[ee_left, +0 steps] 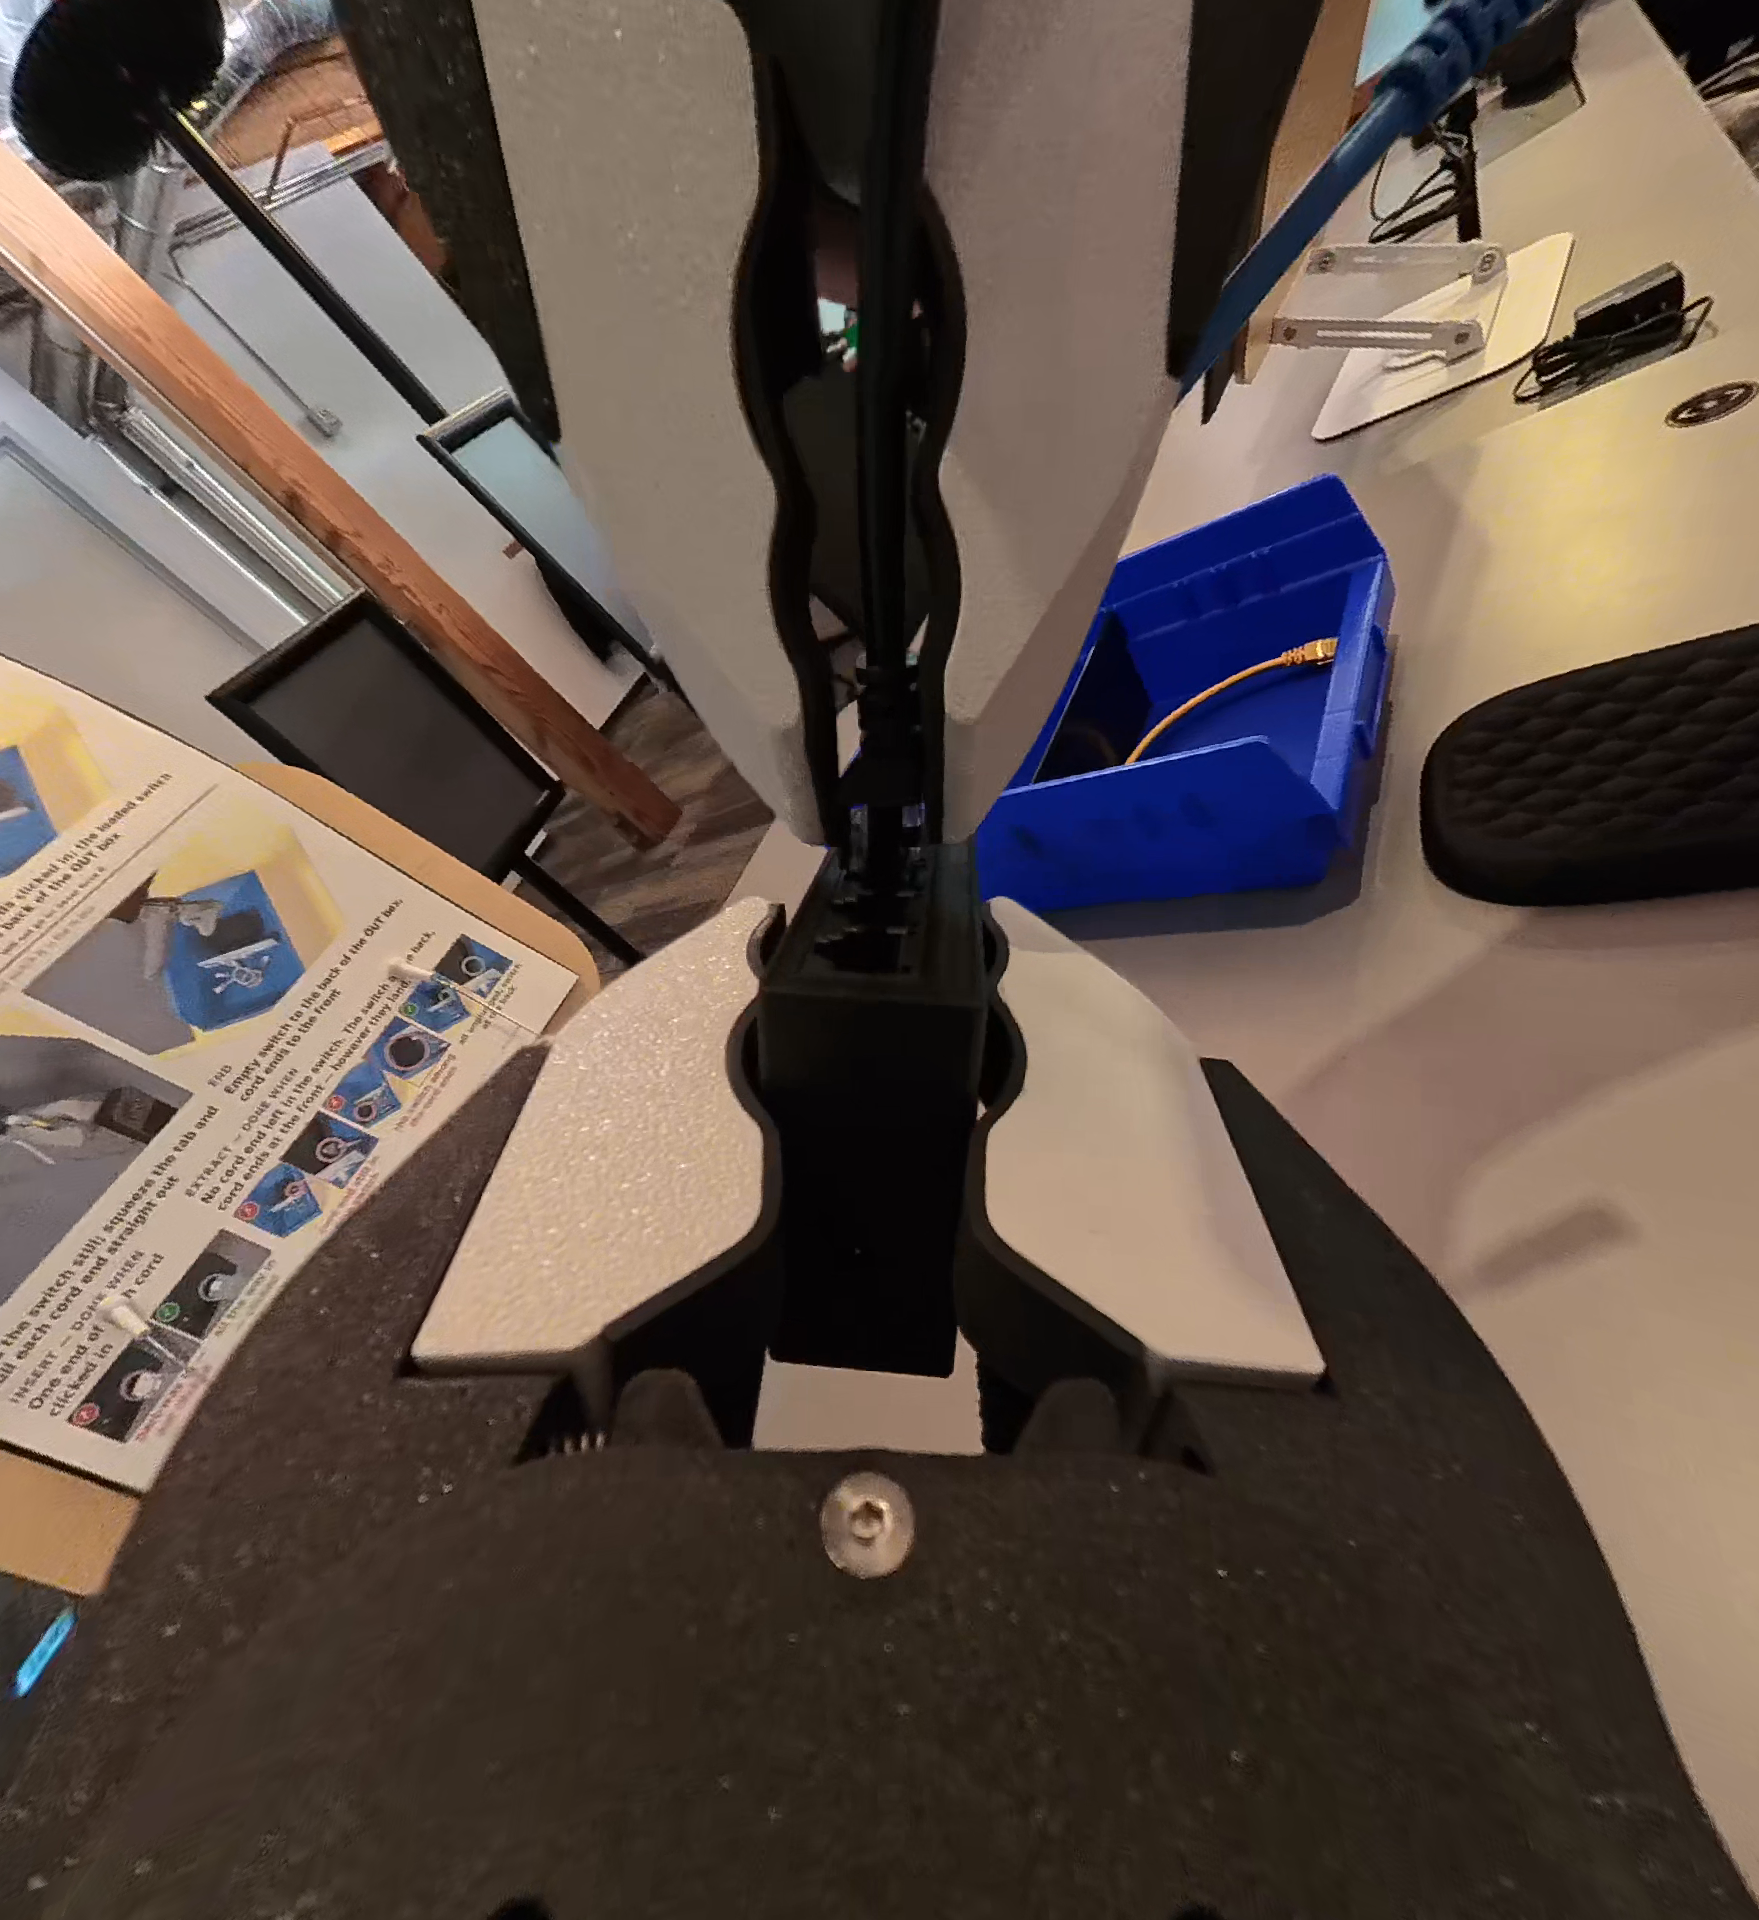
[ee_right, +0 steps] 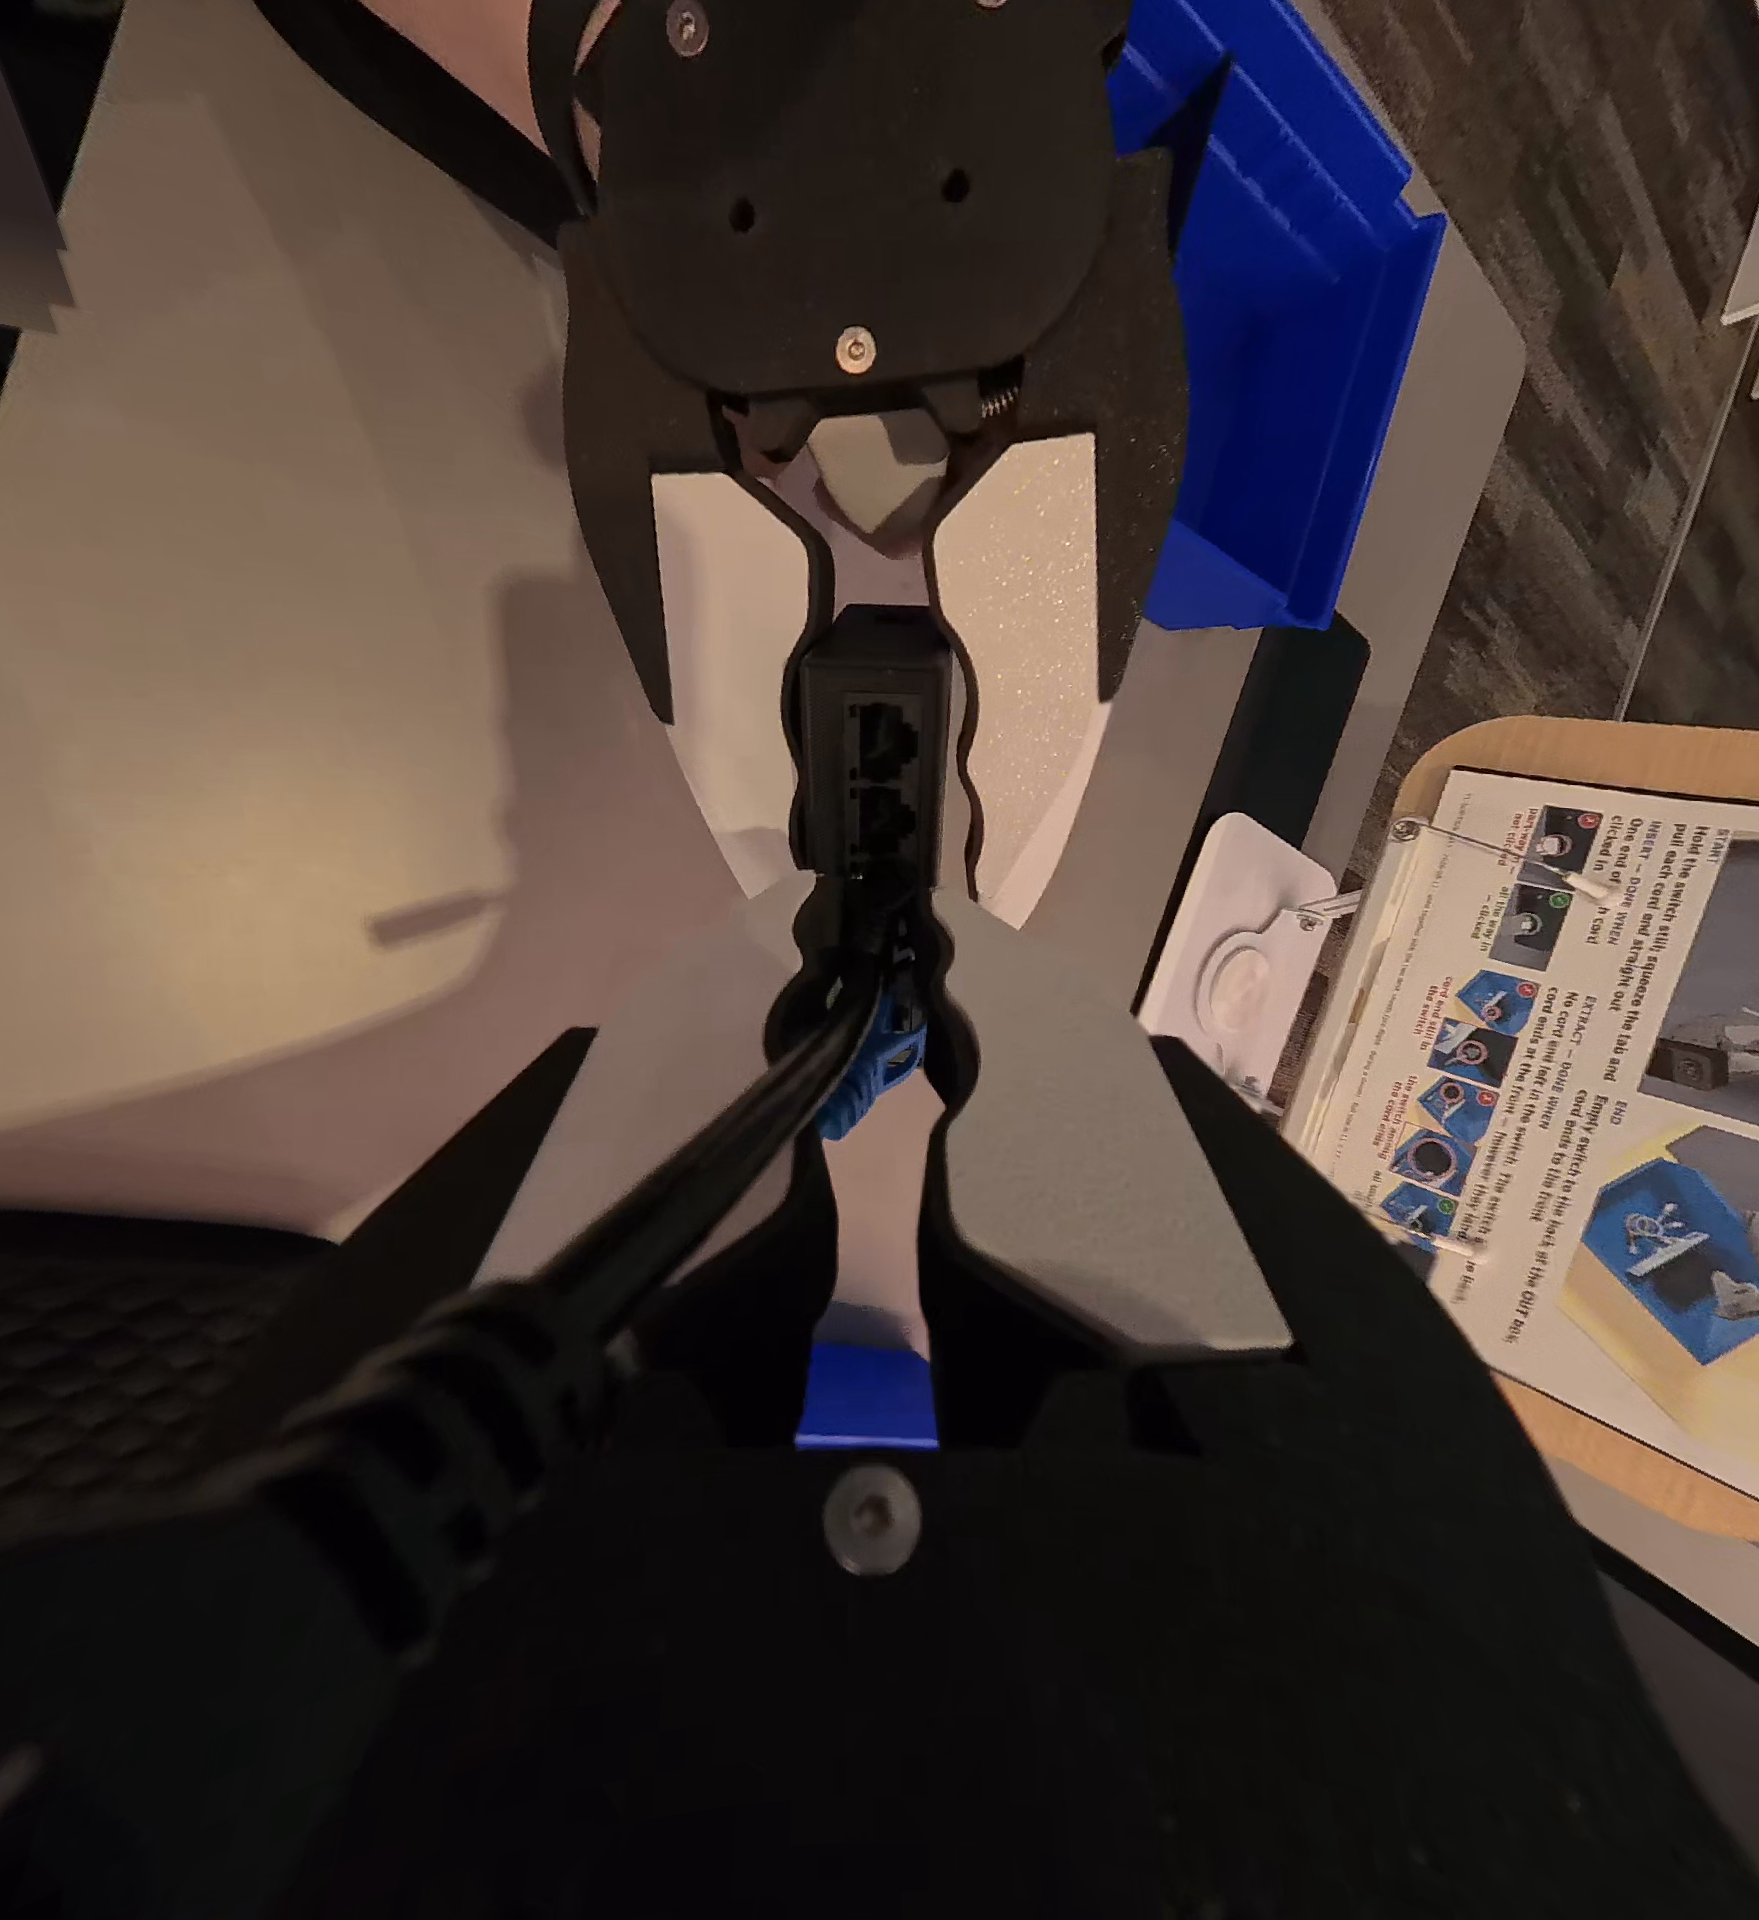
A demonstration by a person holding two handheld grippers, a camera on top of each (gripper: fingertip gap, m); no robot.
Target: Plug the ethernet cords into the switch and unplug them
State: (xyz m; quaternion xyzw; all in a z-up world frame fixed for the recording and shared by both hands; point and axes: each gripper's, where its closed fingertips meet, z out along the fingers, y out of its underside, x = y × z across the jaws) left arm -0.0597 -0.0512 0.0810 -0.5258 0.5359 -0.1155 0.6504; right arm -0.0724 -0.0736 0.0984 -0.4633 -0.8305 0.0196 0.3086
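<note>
The left gripper (ee_left: 870, 997) squeezed the black switch (ee_left: 870, 1122) above the table (ee_left: 1477, 1039). The right gripper (ee_right: 880, 997) pinched a black cord (ee_right: 646, 1236) at 1 port (2 looked empty). Pushing straight seemed best.

The right gripper (ee_right: 880, 997) is closed on a black cord connector (ee_right: 854, 940) at the nearest port of the small black plastic switch (ee_right: 870, 748). The left gripper (ee_right: 875, 769), opposite, clamps the switch. A blue connector (ee_right: 880, 1070) lies between the right fingers.
</note>
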